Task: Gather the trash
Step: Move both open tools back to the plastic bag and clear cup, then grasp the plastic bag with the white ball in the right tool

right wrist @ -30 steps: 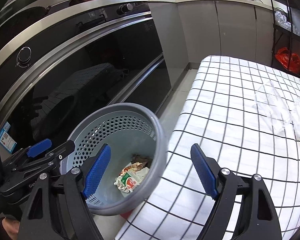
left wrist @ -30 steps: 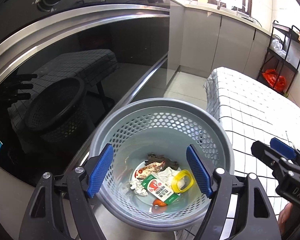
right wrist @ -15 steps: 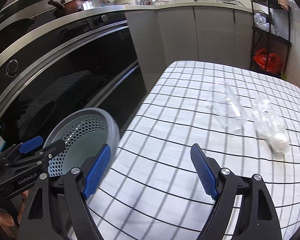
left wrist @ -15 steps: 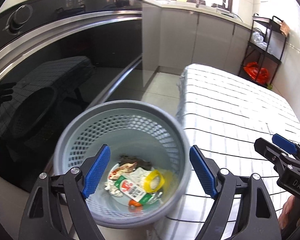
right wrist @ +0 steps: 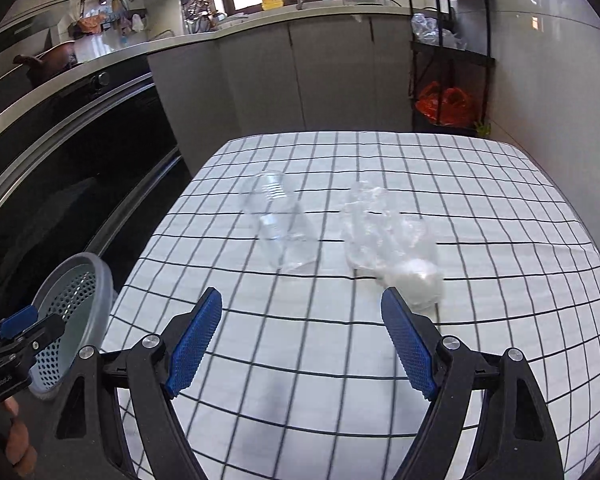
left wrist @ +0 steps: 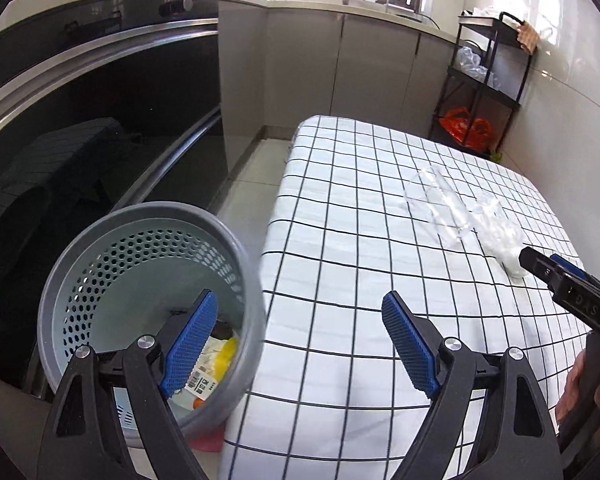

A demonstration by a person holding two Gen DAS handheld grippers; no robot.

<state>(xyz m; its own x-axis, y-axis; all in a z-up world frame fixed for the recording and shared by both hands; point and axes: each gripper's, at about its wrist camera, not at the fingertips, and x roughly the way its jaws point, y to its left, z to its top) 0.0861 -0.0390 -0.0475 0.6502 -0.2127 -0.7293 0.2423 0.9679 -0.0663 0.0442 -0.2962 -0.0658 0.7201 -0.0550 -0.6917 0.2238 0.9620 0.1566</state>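
A grey perforated basket (left wrist: 140, 216) stands on the floor left of the table, with a carton (left wrist: 200, 382) and other trash inside. On the checked tablecloth (right wrist: 340, 340) lie a clear plastic bottle (right wrist: 280, 228) and a crumpled clear bottle (right wrist: 380, 232) with a white cap. My right gripper (right wrist: 300, 292) stands open just short of both, nothing between its fingers. My left gripper (left wrist: 298, 296) hovers over the table's left edge and the basket rim; its jaws are opening and hold nothing. Both bottles (left wrist: 440, 204) lie far ahead to its right.
A black glass oven front (left wrist: 100, 100) runs along the left, grey cabinets behind. A black shelf rack with an orange bag (left wrist: 464, 128) stands at the far right corner. A strip of floor (left wrist: 244, 184) separates table and oven.
Both grippers have swung right, away from the basket and over the table. The bottles have come into view. The left jaws have spread a little wider.
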